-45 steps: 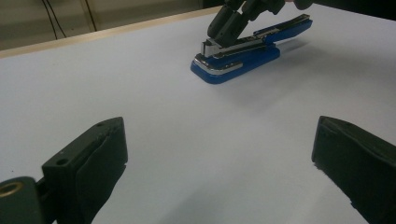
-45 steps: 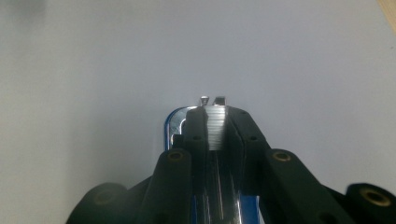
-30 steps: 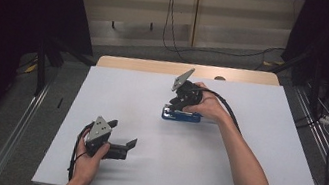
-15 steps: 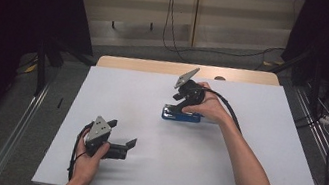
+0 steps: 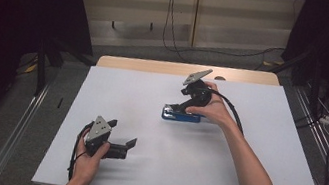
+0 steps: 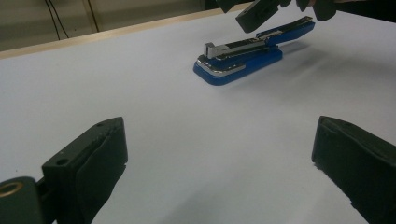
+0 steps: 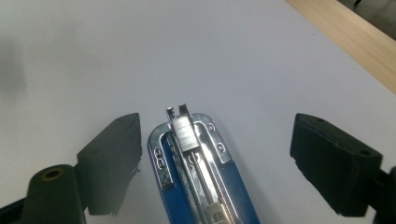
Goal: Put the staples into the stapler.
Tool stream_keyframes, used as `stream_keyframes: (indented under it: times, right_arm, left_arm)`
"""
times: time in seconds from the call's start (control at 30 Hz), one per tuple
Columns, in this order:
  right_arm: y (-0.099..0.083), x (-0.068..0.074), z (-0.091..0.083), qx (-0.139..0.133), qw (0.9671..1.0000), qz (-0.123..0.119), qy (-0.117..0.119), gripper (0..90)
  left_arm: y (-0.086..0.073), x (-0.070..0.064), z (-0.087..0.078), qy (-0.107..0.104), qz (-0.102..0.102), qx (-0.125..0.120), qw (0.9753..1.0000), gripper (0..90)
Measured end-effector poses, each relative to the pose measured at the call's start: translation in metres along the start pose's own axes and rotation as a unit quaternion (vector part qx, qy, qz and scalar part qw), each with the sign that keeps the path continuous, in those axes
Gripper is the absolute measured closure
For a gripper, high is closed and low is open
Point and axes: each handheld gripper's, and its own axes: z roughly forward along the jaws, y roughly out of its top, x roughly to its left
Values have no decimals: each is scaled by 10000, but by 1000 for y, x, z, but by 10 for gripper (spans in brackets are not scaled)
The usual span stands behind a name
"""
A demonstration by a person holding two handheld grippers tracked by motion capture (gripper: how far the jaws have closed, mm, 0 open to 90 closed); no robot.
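A blue stapler [image 5: 181,116] lies on the white table top [image 5: 244,151], a little behind the middle. Its metal staple rail is bared, as the left gripper view [image 6: 238,58] and the right gripper view [image 7: 196,177] show. My right gripper [image 5: 177,109] hovers just over the stapler's rear half, tilted down at it and open, its jaws standing either side of the stapler's nose [image 7: 217,123] without touching. One of its black jaws [image 6: 254,16] hangs above the stapler. My left gripper [image 5: 123,132] rests open near the front left, pointing at the stapler [image 6: 219,126], nothing between its jaws.
A strip of bare wood [image 5: 156,66] runs along the table's far edge. Cables [image 5: 170,17] trail on the floor beyond it. Metal rails [image 5: 20,124] flank the table on both sides. Black curtains stand left and right.
The right gripper has shifted slightly to the right over the stapler. The left gripper and the stapler have stayed put.
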Motion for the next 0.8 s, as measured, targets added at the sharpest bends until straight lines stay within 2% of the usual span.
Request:
stream_keyframes:
  times: [0.2,0.53,0.7,0.77,0.8]
  right_arm:
    - [-4,3,-5,-132,9995,255,-105,79]
    - [-15,9,-11,-349,9972,525,-409,62]
    - [-21,11,-19,-425,9950,671,-597,59]
    - [-22,10,-22,-433,9923,783,-853,48]
    - [-23,10,-24,-502,9911,845,-895,50]
  left_arm:
    - [0,0,-1,17,24,2,10000,36]
    - [0,2,-1,17,-8,-27,10000,36]
    - [0,2,-1,29,12,-6,10000,36]
    - [0,2,0,24,3,-10,10000,36]
    - [0,2,-1,18,-4,-12,10000,36]
